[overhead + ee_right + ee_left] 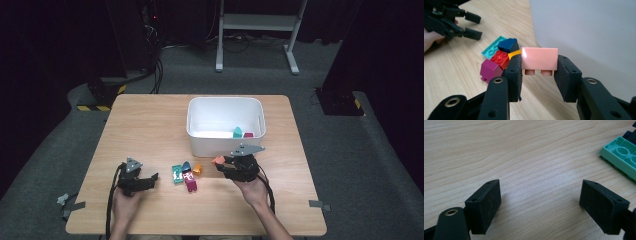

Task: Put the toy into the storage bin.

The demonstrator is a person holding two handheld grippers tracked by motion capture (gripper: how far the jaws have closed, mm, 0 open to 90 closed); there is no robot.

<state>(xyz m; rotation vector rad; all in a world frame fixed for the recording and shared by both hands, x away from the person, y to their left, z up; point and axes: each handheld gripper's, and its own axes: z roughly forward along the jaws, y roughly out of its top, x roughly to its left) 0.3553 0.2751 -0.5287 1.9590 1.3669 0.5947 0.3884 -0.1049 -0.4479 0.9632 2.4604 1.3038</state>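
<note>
We have a wooden worktop [150,125] with a white tub [225,142] standing toward its far side, open top up, a teal and a pink brick already lying inside, so it looks like the place where the bricks get collected. Nearer us, a small heap of bricks [185,175] waits just in front of the tub, within easy reach of both hands. Our right hand-held gripper [539,72] pinches a salmon brick [539,59] by its two ends, studs pointing down, lifted clear of the worktop beside the tub wall, probably on its way over the rim. Our left hand-held gripper [541,207] rests low over bare wood, jaws spread wide with nothing between them, a teal plate [621,157] close by.
</note>
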